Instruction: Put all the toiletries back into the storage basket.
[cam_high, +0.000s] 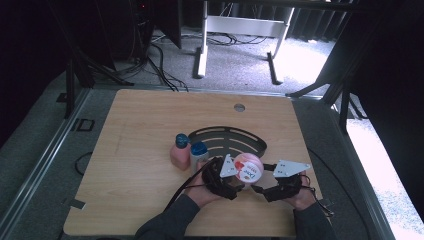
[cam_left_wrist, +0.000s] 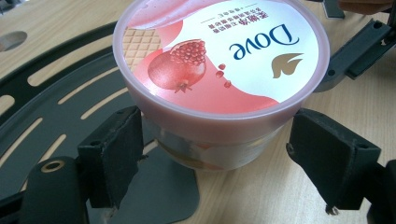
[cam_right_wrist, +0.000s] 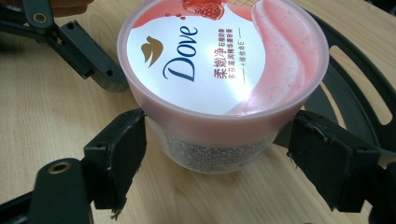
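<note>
A pink Dove tub with a pomegranate picture on its lid stands upright on the table, at the near rim of a black slotted tray. My left gripper is open. Its jaws straddle the tub just below the lid rim, with slim gaps on both sides. From the opposite side my right gripper is also open around the tub; its left pad is almost against the wall. In the high view the left gripper and right gripper flank the tub.
A pink bottle and a pale bottle, both blue-capped, stand just left of the tub beside the tray. A round cable hole sits near the table's far edge. The person's forearms come in over the front edge.
</note>
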